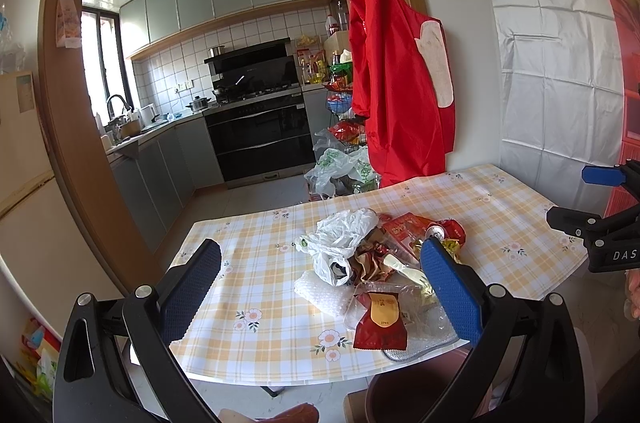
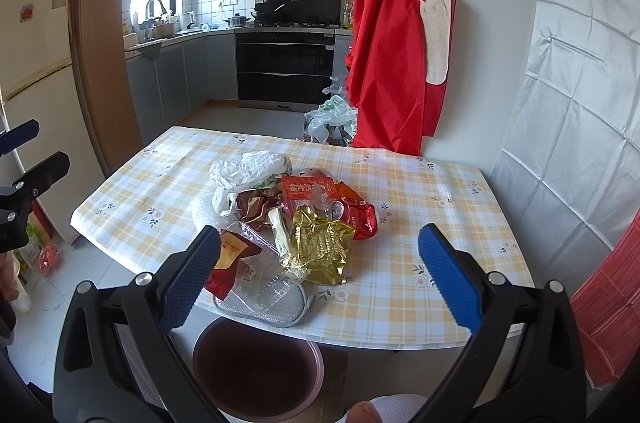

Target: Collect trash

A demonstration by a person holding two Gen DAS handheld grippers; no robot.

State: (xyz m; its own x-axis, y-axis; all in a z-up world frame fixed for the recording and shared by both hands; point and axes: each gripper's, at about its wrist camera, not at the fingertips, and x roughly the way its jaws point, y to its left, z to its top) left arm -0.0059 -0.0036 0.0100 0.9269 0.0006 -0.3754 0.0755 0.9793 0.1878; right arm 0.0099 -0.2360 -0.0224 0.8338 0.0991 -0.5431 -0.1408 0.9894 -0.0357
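Note:
A heap of trash lies on the yellow-checked table (image 1: 260,339) near its front edge. It holds a white plastic bag (image 1: 344,227), a dark red packet (image 1: 380,323), a drink can (image 2: 338,210), a gold wrapper (image 2: 320,247), crumpled brown paper (image 1: 370,259) and a clear plastic box (image 2: 272,279). My left gripper (image 1: 320,287) hovers open just in front of the heap, empty. To the right, my right gripper (image 2: 320,279) is open and empty too, above the table edge. A dark maroon bin (image 2: 256,371) stands on the floor below that edge.
A red apron (image 1: 396,75) hangs on the wall behind the table. Plastic bags (image 1: 340,171) lie on the floor beyond the far edge. A fridge (image 2: 36,71) stands at the left and a red chair (image 2: 608,299) at the right.

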